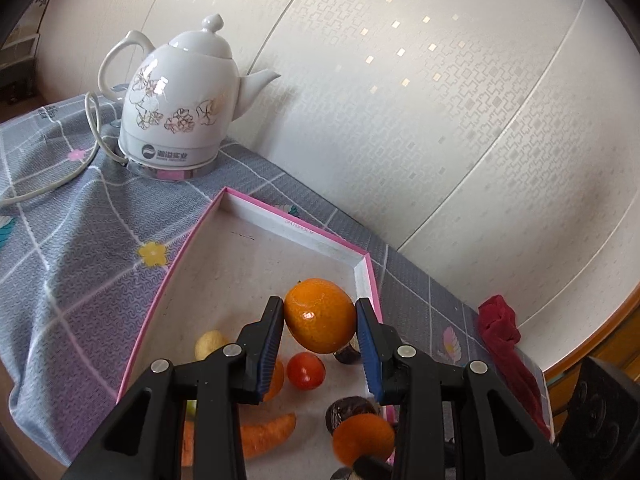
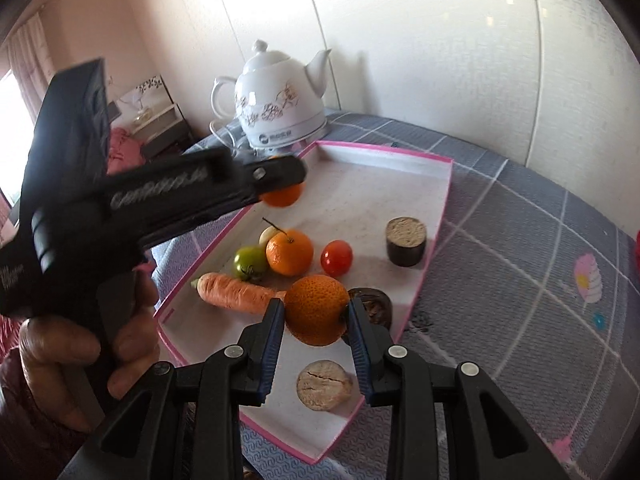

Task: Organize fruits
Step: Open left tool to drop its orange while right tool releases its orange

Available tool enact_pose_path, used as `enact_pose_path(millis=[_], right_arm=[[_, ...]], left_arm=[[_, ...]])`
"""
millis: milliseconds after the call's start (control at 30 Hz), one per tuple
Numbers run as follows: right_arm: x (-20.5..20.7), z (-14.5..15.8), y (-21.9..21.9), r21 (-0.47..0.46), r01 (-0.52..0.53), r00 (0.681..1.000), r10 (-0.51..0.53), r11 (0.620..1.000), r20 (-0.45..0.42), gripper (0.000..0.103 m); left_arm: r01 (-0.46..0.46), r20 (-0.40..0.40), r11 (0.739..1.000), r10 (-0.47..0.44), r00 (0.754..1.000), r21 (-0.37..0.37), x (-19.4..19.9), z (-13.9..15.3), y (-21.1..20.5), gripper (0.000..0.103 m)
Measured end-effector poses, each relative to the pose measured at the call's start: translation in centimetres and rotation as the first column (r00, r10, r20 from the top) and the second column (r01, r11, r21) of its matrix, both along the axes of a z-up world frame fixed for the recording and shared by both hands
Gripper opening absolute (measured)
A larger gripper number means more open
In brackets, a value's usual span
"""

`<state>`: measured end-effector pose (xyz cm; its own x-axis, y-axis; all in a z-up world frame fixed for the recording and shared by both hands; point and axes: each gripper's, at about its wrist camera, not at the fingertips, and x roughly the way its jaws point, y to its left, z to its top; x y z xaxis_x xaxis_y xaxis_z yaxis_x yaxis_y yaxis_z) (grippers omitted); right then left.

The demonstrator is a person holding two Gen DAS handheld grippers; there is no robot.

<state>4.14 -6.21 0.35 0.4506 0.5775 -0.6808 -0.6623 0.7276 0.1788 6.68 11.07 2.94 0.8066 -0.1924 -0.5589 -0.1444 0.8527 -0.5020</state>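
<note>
left fingers: the left gripper (image 1: pixel 320 316) is clamped on a smooth orange (image 1: pixel 320 314), one blue-faced pad on each flank, fruit seated near the tips.
right fingers: the right gripper (image 2: pixel 316 312) is clamped on a pebbled orange (image 2: pixel 316 309), pads on opposite sides, grip again near the tips.
held fruit, place: both oranges hang clear of the floor of the pink-rimmed tray (image 2: pixel 434 236); the left one is over the far half, the right one over the near half.
cross-check: the right wrist view shows the left gripper (image 2: pixel 286 186) from the side with its orange (image 2: pixel 285 197) pinched at the tip, and the person's hand (image 2: pixel 80 344) on the grip.
step in hand: carry phase, judged; two oranges lifted at once. the destination is not visible in either view.
next move calls for: a steady carry with both grips kept firm, since round fruit held near the tips can roll out; release only once each orange rests on something.
look of the fruit: left orange glossy with a bright highlight, dimple toward the camera; right orange duller, coarse-pored.
in the tray: a stemmed orange (image 2: pixel 289 257), a green tomato (image 2: pixel 250 262), a red tomato (image 2: pixel 337 257), a carrot (image 2: pixel 234 292), a pale piece behind the stemmed orange, and dark-skinned cut cylinders (image 2: pixel 406 241) with pale faces.
beyond the tray: a white kettle (image 1: pixel 178 96) on a grey checked cloth (image 1: pixel 72 216), a red cloth (image 1: pixel 504 332) by the wall.
</note>
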Motion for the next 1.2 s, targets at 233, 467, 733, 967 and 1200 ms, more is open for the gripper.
enact_pose_path(millis=[233,467,733,967,1200], right_arm=[[0.4,-0.4,1.1,-0.005,-0.008,1.0,0.008,1.0,-0.008,0.033],[0.8,-1.1,2.0,-0.033,-0.023,1.0,0.022,0.999,-0.018,0.033],[0.6,-1.1,2.0,-0.043,-0.044,0.999,0.043,0.998,-0.027,0.033],[0.1,-1.6,1.7,-0.007,-0.154,0.979,0.152,0.988,-0.135,0.033],[-1.4,-2.1,2.8,-0.035,-0.253,0.955,0.243,0.967,-0.168,0.035]], left_arm=[[-0.01,-0.021,1.0,0.01,1.0,-0.014,0.9,-1.3,0.2,0.037],[-0.012,-0.03,1.0,0.012,0.999,-0.017,1.3,-2.0,0.4,0.037],[-0.024,-0.038,0.999,0.025,0.999,0.021,1.4,-2.4,0.3,0.037],[-0.07,-0.024,0.996,0.071,0.997,0.051,0.6,-2.4,1.1,0.038],[-0.118,-0.017,0.991,0.119,0.993,0.066,-0.4,-2.1,1.9,0.042]])
